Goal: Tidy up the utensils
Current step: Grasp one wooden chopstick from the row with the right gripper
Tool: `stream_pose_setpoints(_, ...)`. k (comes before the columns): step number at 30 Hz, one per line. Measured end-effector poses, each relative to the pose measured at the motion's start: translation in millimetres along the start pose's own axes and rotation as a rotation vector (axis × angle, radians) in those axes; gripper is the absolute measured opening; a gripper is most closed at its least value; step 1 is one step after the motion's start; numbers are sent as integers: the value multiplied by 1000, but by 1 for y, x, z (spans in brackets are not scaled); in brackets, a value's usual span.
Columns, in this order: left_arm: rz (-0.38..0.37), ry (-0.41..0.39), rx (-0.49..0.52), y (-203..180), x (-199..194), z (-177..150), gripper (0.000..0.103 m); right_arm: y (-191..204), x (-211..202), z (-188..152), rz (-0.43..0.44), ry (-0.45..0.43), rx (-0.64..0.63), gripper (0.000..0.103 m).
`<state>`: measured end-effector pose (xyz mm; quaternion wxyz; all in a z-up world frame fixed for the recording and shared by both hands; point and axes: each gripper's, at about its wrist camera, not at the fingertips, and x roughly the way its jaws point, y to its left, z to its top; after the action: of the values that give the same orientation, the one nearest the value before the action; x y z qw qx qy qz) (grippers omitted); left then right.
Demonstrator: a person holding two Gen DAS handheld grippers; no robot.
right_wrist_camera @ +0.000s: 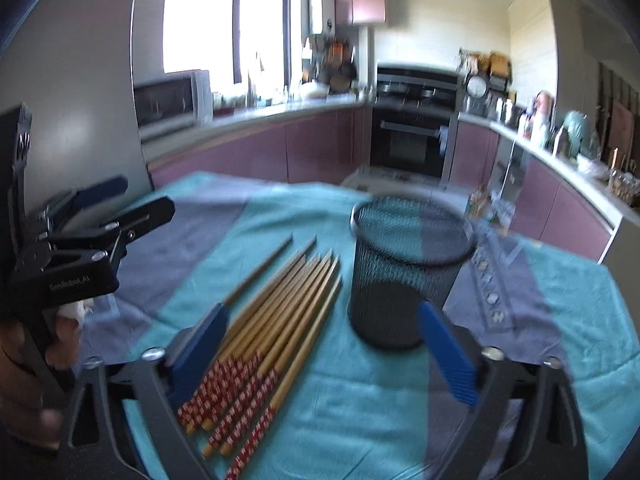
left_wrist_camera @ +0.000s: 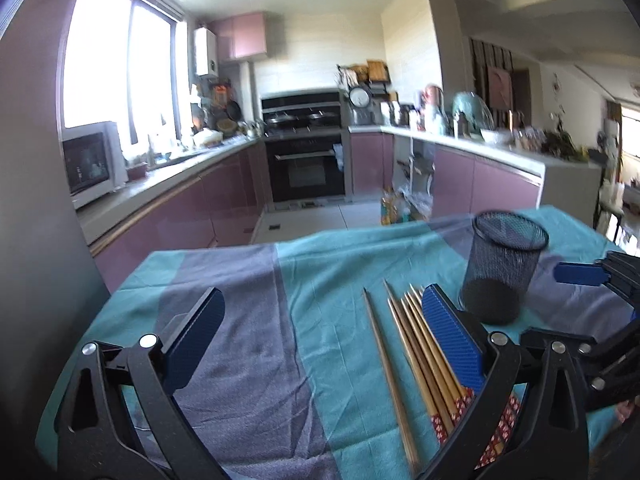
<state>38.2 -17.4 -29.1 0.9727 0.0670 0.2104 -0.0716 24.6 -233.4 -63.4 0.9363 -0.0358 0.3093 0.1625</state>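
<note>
Several wooden chopsticks [right_wrist_camera: 280, 308] with red patterned ends lie side by side on the teal and grey cloth [right_wrist_camera: 360, 392]. They also show in the left wrist view [left_wrist_camera: 416, 344]. A black mesh cup [right_wrist_camera: 408, 272] stands upright and empty just right of them; it shows in the left wrist view [left_wrist_camera: 500, 268] too. My left gripper [left_wrist_camera: 320, 316] is open and empty above the cloth, its right finger over the chopsticks. My right gripper [right_wrist_camera: 324, 316] is open and empty, with the chopsticks and the cup's base between its fingers.
The cloth-covered table ends at its far edge [left_wrist_camera: 280, 244], with the kitchen floor beyond. Purple cabinets [left_wrist_camera: 192, 216] and an oven [left_wrist_camera: 308, 168] stand behind. The left gripper's body [right_wrist_camera: 68, 248] shows at the left of the right wrist view.
</note>
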Motion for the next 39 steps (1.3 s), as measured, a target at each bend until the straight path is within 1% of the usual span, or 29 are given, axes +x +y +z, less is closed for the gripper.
stream_pose_setpoints(2, -21, 63, 26, -3, 13, -5, 92, -2, 14, -4, 6, 65, 23, 76)
stream_pose_setpoints(4, -39, 133, 53, -7, 28, -10, 86, -2, 28, -6, 18, 118, 40, 66)
stream_pose_setpoints(5, -45, 160, 61, -10, 34, -14, 84, -1, 32, -7, 15, 127, 42, 65)
stream_pose_setpoints(6, -46, 189, 68, -12, 41, -18, 80, 0, 36, -8, 11, 140, 45, 62)
stream_pose_setpoints(7, -54, 221, 75, -13, 49, -20, 76, 0, 39, -9, 14, 152, 52, 57)
stream_pose_setpoints(9, -67, 258, 84, -15, 60, -25, 71, 0, 43, -9, 19, 168, 67, 54)
stream_pose_setpoints(10, -70, 268, 87, -17, 64, -27, 68, -1, 44, -10, 18, 175, 73, 50)
stream_pose_setpoints(12, -87, 293, 102, -20, 74, -31, 68, 0, 48, -12, 27, 196, 86, 46)
stream_pose_setpoints(13, -92, 306, 105, -23, 78, -31, 68, -1, 49, -11, 29, 201, 88, 46)
stream_pose_setpoints(17, -110, 356, 130, -34, 100, -37, 64, 2, 56, -7, 1, 219, 54, 42)
stream_pose_setpoints(20, -133, 384, 127, -37, 114, -37, 58, 5, 58, -6, -15, 230, 29, 40)
stream_pose_setpoints(22, -145, 413, 121, -39, 126, -38, 48, 5, 60, -4, -14, 235, 22, 36)
stream_pose_setpoints(23, -154, 431, 114, -40, 130, -37, 45, 5, 60, -4, -11, 237, 24, 35)
stream_pose_setpoints(26, -183, 443, 96, -40, 142, -35, 38, 4, 62, -2, 5, 242, 32, 30)
stream_pose_setpoints(28, -205, 448, 80, -43, 150, -34, 31, 2, 65, 1, 20, 245, 50, 23)
stream_pose_setpoints(29, -211, 450, 68, -43, 153, -33, 29, 2, 65, 2, 27, 246, 56, 22)
stream_pose_setpoints(30, -215, 450, 59, -44, 154, -32, 26, 0, 66, 2, 41, 246, 71, 18)
stream_pose_setpoints(31, -219, 450, 50, -46, 157, -32, 19, -3, 66, 3, 53, 247, 84, 14)
stream_pose_setpoints(33, -229, 455, 27, -48, 157, -31, 11, -5, 66, 3, 72, 250, 106, 10)
stream_pose_setpoints(36, -235, 461, 0, -48, 159, -30, 10, -8, 63, 1, 94, 246, 130, 7)
stream_pose_setpoints(39, -249, 456, -20, -43, 150, -30, 8, -9, 57, 1, 98, 235, 134, 6)
